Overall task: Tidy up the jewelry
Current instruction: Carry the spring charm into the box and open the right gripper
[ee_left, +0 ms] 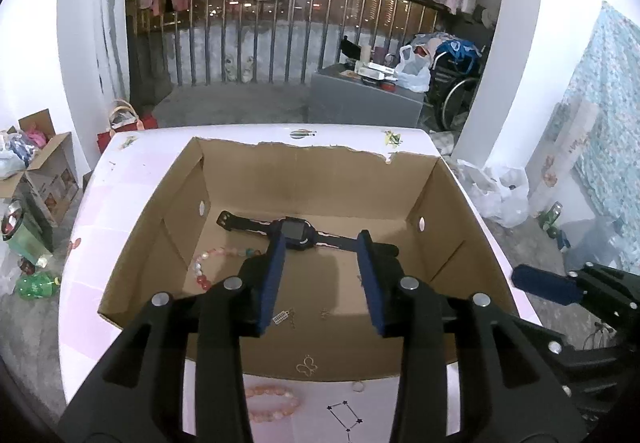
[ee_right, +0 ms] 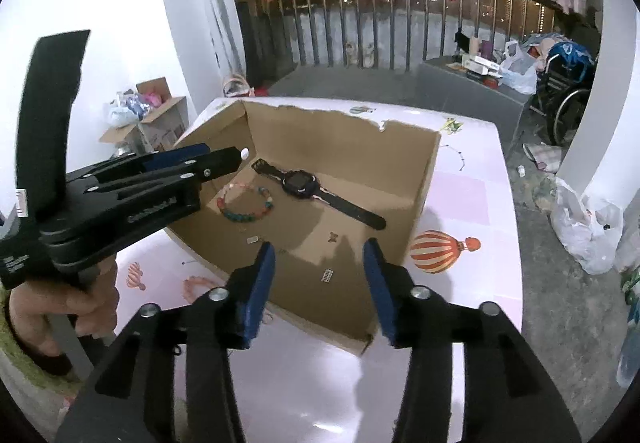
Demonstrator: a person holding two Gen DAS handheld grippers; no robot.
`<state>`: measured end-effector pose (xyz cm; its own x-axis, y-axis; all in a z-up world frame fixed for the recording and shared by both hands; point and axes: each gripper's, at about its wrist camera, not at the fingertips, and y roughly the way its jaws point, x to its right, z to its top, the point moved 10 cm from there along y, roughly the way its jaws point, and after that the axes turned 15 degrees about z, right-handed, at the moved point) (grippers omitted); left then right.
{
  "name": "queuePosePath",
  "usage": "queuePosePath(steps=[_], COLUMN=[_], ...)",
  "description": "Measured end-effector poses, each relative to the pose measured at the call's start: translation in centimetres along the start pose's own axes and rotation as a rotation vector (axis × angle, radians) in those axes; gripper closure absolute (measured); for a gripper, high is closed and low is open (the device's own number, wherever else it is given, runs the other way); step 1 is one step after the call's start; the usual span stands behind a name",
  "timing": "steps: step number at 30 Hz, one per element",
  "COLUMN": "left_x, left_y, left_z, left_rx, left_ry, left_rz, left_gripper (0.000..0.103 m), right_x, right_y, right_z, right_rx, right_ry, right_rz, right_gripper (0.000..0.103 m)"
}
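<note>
Two pairs of black tongs with blue pads, left (ee_left: 324, 271) and right (ee_right: 320, 279), hang released and empty over an open brown cardboard box (ee_left: 320, 179) on a pink patterned worktop (ee_right: 472, 203). Inside lie a black smartwatch (ee_right: 298, 183), a multicoloured bead bracelet (ee_right: 250, 205) and small metal charms (ee_left: 307, 365). A pink bead bracelet (ee_left: 276, 403) rests on the worktop, near the box.

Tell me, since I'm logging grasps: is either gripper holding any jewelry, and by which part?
Nothing is held. The left gripper and right gripper both have open, empty jaws above the cardboard box; the watch lies untouched inside.
</note>
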<state>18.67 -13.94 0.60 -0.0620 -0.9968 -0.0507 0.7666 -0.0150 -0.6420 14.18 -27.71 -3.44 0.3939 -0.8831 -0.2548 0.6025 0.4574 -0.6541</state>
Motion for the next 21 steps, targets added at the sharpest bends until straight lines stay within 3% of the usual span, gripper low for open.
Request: queuePosePath(steps=[6, 13, 21], left_x=[-0.1, -0.3, -1.7], left_y=[-0.8, -2.5, -5.2], left_z=[0.0, -0.5, -2.0], left_rx=[0.007, 0.032, 0.061], left_ry=[-0.008, 0.003, 0.017], left_rz=[0.005, 0.004, -0.002], left_gripper=[0.067, 0.065, 0.063], right_x=[-0.7, -2.3, -2.7], right_y=[-0.9, -1.3, -1.2], right_z=[0.0, -1.0, -4.0], right_rx=[0.004, -0.009, -0.044], right_ry=[-0.016, -0.019, 0.052], right_rz=[0.0, 0.013, -0.015], right_gripper=[0.047, 0.046, 0.042])
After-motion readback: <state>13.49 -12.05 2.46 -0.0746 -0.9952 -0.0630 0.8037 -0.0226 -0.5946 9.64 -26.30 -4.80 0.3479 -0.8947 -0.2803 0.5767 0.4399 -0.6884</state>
